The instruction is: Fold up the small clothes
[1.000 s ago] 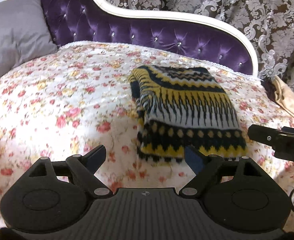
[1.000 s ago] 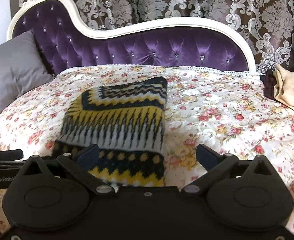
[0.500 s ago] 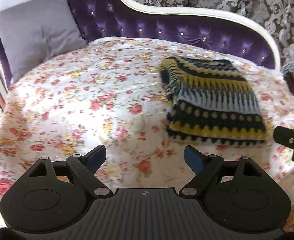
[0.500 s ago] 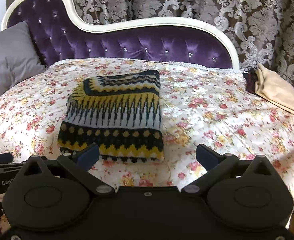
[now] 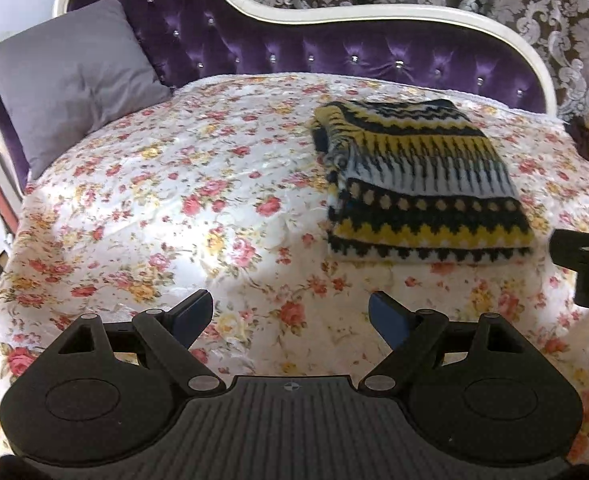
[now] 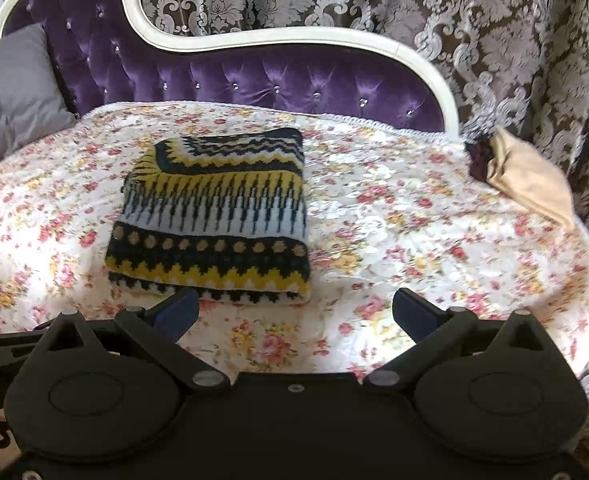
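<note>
The folded patterned sweater (image 6: 214, 216) lies on the floral bedspread (image 6: 394, 240) ahead-left of the empty, spread right gripper (image 6: 294, 312), which is nearer, and ahead-right of the equally empty, spread left gripper (image 5: 290, 316), long axis running away from both.

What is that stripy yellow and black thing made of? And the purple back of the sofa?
The folded sweater looks like thick knitted wool or acrylic yarn: its zigzags show blocky stitches and a fuzzy surface. The purple backrest looks like shiny velvet, padded and pinned with sparkly buttons; its white rim seems to be painted wood.
</note>
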`<state>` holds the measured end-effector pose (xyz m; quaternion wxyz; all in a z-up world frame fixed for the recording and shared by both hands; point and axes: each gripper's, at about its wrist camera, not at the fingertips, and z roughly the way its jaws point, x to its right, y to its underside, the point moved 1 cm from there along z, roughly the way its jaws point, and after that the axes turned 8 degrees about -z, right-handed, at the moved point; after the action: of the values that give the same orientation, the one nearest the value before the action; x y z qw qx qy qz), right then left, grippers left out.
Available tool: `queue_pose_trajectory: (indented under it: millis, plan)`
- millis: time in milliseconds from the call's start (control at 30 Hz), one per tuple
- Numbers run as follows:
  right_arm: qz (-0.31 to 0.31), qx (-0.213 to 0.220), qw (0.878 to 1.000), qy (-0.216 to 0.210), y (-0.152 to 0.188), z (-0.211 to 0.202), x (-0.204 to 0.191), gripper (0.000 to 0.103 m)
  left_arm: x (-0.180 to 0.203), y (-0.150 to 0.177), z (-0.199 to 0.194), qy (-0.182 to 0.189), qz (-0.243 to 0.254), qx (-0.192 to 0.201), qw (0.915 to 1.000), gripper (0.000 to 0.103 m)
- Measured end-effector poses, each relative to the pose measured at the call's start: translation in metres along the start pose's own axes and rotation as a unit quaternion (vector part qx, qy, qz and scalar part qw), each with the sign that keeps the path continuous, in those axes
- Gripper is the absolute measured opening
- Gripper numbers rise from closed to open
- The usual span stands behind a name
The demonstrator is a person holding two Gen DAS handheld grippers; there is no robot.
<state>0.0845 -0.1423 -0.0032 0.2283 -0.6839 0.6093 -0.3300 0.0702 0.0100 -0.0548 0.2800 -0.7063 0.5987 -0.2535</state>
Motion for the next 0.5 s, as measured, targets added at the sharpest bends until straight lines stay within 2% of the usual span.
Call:
queue_pose_trajectory:
  millis: [167, 500]
  plan:
    - [0.003, -0.005, 1.000, -0.025, 0.000, -0.002, 0.000, 0.102, 0.003, 0.002, -0.002, 0.015, 0.002, -0.007, 0.9998, 0.085]
    - [0.013, -0.008, 0.999, -0.037, 0.001, -0.002, 0.003, 0.102, 0.009, 0.002, -0.012, 0.019, 0.015, 0.004, 0.9997, 0.085]
